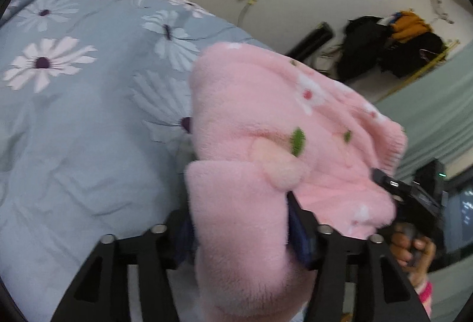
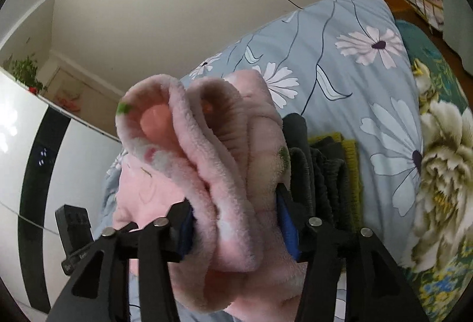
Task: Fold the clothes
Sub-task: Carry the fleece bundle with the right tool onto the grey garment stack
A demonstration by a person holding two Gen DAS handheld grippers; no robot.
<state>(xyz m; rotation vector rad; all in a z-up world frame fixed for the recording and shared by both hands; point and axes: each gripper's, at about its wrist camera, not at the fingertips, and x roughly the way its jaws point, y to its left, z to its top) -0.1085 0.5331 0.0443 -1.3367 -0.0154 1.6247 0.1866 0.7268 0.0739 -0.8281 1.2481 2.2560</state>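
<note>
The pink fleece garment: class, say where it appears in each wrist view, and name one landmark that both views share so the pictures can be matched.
Left wrist view: the pink fleece garment fills the centre and lower right, bunched between the left tool's fingers.
Right wrist view: it fills the centre, folded in thick layers between the right tool's fingers.
Shared landmark: the blue floral bedspread beneath it.

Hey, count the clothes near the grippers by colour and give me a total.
Pink: 1, the fleece garment held between the left gripper and the right gripper.
Dark grey: 1, folded clothing on the bed.
Yellow-green: 1, a knit piece under the grey one.
Total: 3
</note>
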